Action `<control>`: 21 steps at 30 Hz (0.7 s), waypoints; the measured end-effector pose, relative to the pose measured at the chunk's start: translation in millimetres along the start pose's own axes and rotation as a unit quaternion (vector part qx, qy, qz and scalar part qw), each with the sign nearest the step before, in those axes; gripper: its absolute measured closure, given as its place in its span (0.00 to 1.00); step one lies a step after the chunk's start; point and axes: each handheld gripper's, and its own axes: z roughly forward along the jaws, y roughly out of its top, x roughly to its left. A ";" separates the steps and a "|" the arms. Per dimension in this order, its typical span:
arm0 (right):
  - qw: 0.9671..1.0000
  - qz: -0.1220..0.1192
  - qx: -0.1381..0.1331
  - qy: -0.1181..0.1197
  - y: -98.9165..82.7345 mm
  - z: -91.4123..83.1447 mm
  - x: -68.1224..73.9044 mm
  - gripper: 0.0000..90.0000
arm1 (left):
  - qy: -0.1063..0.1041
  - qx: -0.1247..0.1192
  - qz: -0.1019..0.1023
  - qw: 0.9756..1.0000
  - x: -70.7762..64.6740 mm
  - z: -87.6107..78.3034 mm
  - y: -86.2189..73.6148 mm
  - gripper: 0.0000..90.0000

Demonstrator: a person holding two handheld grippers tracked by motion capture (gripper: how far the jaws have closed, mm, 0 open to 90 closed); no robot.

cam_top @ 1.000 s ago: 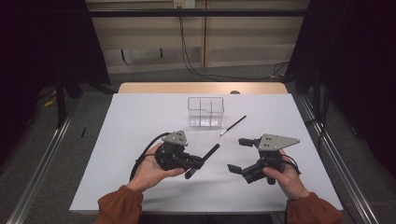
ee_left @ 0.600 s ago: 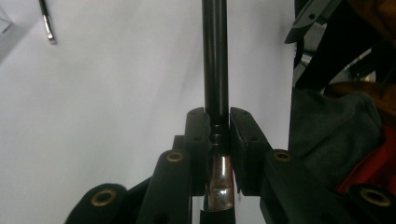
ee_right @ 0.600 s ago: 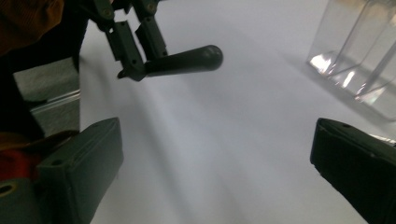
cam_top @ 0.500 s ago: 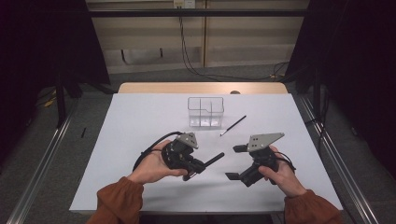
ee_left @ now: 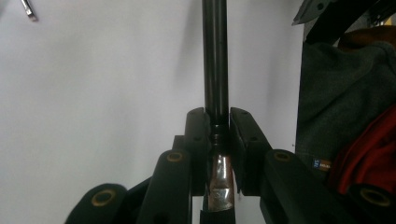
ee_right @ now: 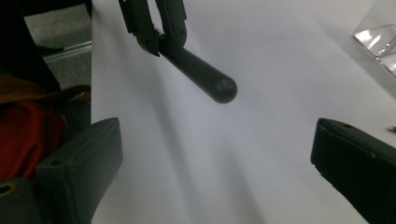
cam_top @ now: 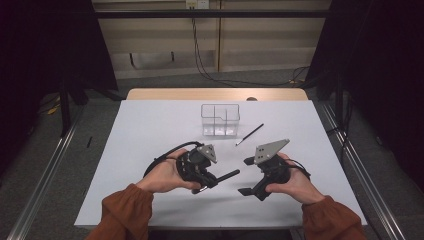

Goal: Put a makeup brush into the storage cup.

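A black pen-like rod (cam_top: 226, 175) is clamped in my left gripper (cam_top: 211, 179), which is shut on its near end. In the left gripper view the rod (ee_left: 215, 56) runs straight up from between the jaws of the left gripper (ee_left: 216, 116). It hangs just above the white table (cam_top: 150, 125), pointing right. My right gripper (cam_top: 246, 176) faces the rod's free end with its jaws wide apart and nothing between them. In the right gripper view the rod's rounded tip (ee_right: 219, 88) floats ahead of the right gripper (ee_right: 217, 149), and the left gripper (ee_right: 156, 28) is behind it.
A clear divided box (cam_top: 220, 120) stands at the middle back of the table, and its corner (ee_right: 378, 39) shows at the top right of the right gripper view. A second thin black pen (cam_top: 250, 134) lies just right of the box.
The rod in the left gripper has swung from pointing up-right to lying nearly level. The right gripper has shifted a little left, closer to the rod's tip.
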 end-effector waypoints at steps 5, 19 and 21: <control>0.999 -0.014 0.035 0.017 7.1 5.3 -2.8 0.09 | -0.004 0.025 0.009 1.000 1.0 1.1 0.5 0.87; 0.988 -0.042 0.132 0.064 20.8 23.9 -5.4 0.10 | -0.003 0.069 0.018 0.997 1.5 5.3 1.6 0.87; 0.988 -0.040 0.136 0.069 21.3 26.8 -6.8 0.08 | -0.004 0.078 0.021 0.997 1.9 5.8 2.2 0.87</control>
